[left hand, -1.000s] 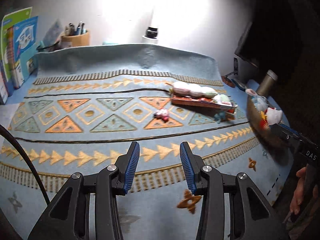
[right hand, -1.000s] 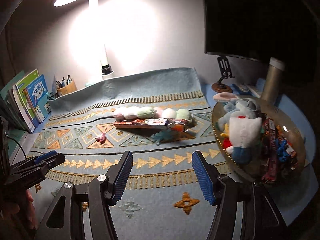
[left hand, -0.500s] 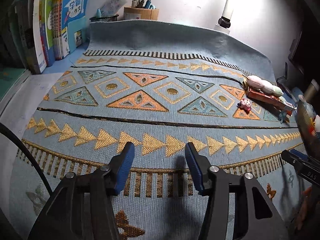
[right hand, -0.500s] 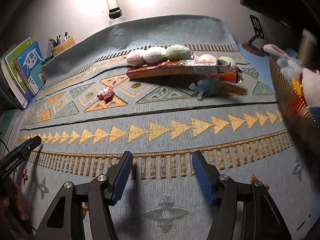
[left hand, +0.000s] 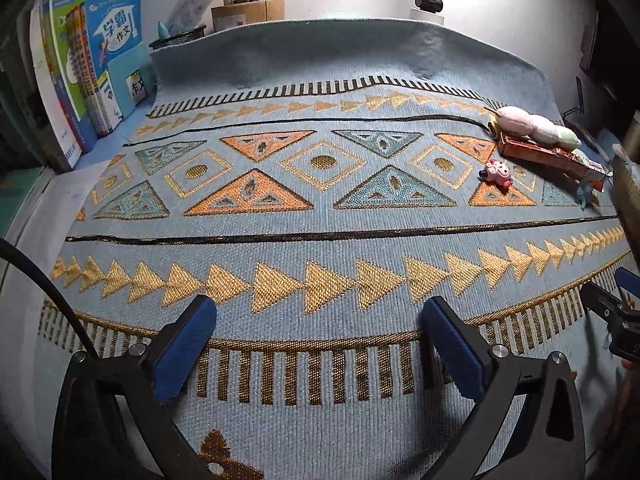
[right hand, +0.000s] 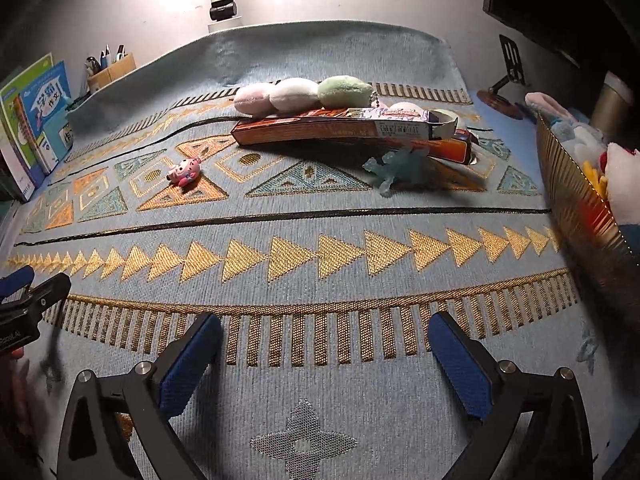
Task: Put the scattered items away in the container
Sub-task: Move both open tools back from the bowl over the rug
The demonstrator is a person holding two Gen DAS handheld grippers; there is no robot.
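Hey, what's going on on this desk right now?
Someone is tidying toys into the gold basket, which already holds plush toys. Both grippers, left and right, are open, empty and low over the patterned mat. Still on the mat: a pink figurine, a blue rubbery toy, long snack boxes and a pastel plush string.

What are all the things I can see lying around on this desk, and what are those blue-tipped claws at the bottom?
Mat: one, pale blue with gold and orange triangles, covering the desk.
Plush dumpling string: one; pink, white and green balls; far side of mat.
Long boxes: apparently two, orange-brown, overlapping, just in front of the plush.
Pink figure: one, left of the boxes.
Blue rubbery toy: one, translucent, by the boxes' right end.
Gold container: one, right edge, holding soft toys.
Books: several, upright, far left.
Pen holder: one, back edge.
Lamp: one, white, behind mat.
Left gripper: open, empty.
Right gripper: open, empty.
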